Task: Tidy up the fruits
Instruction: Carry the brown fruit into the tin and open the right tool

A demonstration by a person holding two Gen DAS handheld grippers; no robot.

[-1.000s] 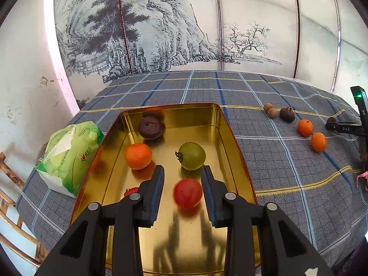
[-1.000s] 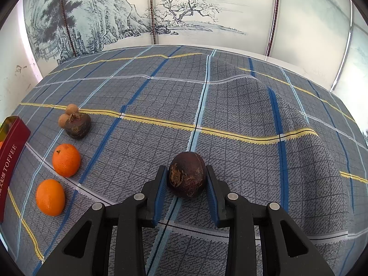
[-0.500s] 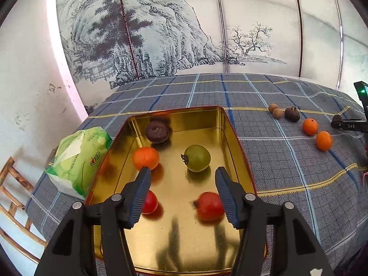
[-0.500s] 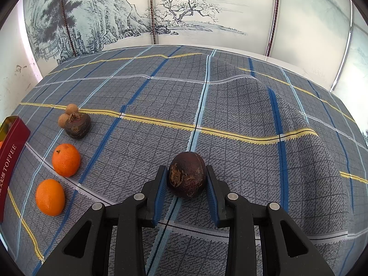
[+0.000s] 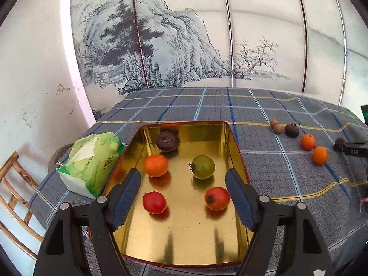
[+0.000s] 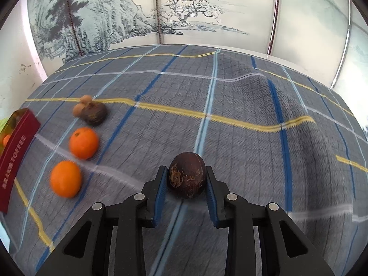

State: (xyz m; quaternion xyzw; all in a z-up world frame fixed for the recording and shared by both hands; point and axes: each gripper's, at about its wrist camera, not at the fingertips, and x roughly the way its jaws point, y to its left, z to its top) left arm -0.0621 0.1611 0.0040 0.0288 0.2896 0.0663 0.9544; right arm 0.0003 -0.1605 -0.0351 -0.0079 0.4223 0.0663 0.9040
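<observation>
A gold tin (image 5: pixel 237 151) holds a dark brown fruit (image 5: pixel 167 140), an orange (image 5: pixel 156 165), a green tomato (image 5: pixel 203 167) and two red tomatoes (image 5: pixel 154 202) (image 5: pixel 217 198). My left gripper (image 5: pixel 182 197) hovers over the tin's near half, its jaws opening, touching neither red tomato. My right gripper (image 6: pixel 185 184) is shut on a dark brown passion fruit (image 6: pixel 187 174) just above the plaid cloth. Two oranges (image 6: pixel 84 142) (image 6: pixel 66 179), another dark fruit (image 6: pixel 95 113) and small longans (image 6: pixel 79 109) lie left of it.
A green tissue pack (image 5: pixel 90 161) lies left of the tin. The tin's red side (image 6: pixel 13 161) shows at the right wrist view's left edge. A wooden chair back (image 5: pixel 16 193) stands past the table's left edge. A painted screen backs the table.
My left gripper opened and let go of a red tomato, which now rests in the tin's right half. My right gripper, still holding the passion fruit, shifted left toward the oranges.
</observation>
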